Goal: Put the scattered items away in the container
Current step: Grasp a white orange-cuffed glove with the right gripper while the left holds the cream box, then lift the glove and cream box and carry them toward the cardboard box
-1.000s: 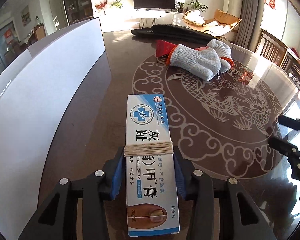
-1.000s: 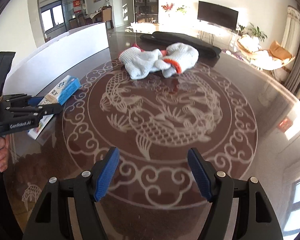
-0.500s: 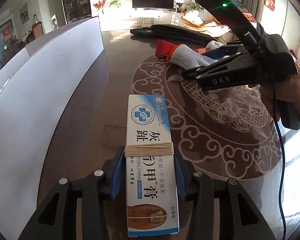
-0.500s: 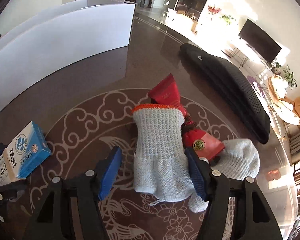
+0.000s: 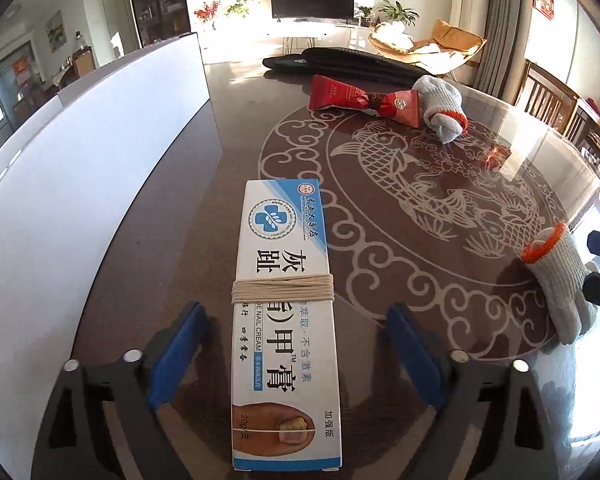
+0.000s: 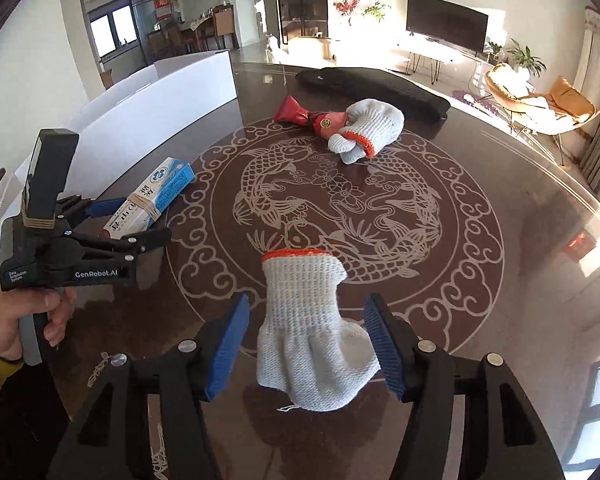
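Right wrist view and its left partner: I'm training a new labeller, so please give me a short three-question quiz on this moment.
1. True or false: the left gripper has its pads pressed on the cream box.
2. What lies between the fingers of the right gripper? A) a knitted glove B) a phone C) a cup
3. Fill in: the second glove lies against a ___ wrapper.

Key: 1 false, there is a gap on both sides; 2 A; 3 red.
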The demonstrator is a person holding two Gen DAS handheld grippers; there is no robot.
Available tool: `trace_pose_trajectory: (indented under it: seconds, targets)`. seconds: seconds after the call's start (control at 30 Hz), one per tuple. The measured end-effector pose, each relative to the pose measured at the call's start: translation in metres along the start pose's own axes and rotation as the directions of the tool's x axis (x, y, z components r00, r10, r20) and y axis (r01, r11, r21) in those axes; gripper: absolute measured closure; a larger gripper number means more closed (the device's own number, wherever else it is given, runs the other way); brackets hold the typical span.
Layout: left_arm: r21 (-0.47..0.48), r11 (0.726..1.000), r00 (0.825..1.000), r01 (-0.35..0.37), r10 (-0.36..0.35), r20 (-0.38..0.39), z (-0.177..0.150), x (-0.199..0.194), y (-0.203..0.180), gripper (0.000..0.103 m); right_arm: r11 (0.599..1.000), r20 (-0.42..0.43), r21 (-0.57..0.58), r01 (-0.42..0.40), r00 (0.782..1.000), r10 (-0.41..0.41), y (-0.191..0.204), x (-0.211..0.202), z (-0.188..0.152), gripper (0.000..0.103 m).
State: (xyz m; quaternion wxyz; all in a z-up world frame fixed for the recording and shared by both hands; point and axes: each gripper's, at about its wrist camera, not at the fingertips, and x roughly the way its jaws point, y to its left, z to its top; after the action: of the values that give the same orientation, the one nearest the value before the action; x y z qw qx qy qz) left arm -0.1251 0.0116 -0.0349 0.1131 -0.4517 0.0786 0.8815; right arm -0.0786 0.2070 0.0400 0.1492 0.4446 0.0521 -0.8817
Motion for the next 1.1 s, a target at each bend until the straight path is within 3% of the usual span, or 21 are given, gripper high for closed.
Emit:
trace_pose_trajectory:
  seconds: [0.1,0.47,1.0,1.1]
  targets:
    - [-0.010,1.000,1.000,0.006,-0.006,0.001,-0.001,-0.001,0.002,0.004,1.000,0.036,-0.007,0.028,0.999,-0.027,0.001,-0.001,0.000,0.041]
    - [-0.039,0.999,1.000,0.011,-0.011,-0.012,0.001,0.004,0.006,0.001,0.996,0.023,-0.086,0.012,1.000,-0.010,0.009,0.014,0.005,0.040]
    - [-0.041,0.999,1.000,0.011,-0.011,-0.016,0.002,0.005,0.006,0.000,0.996,-0.021,-0.091,0.020,1.000,-0.022,0.005,0.045,-0.008,0.040]
    - [-0.040,0.999,1.000,0.011,-0.011,-0.016,0.002,0.004,0.007,0.000,0.998,0.008,-0.059,0.009,1.000,-0.008,0.000,0.045,-0.013,0.040]
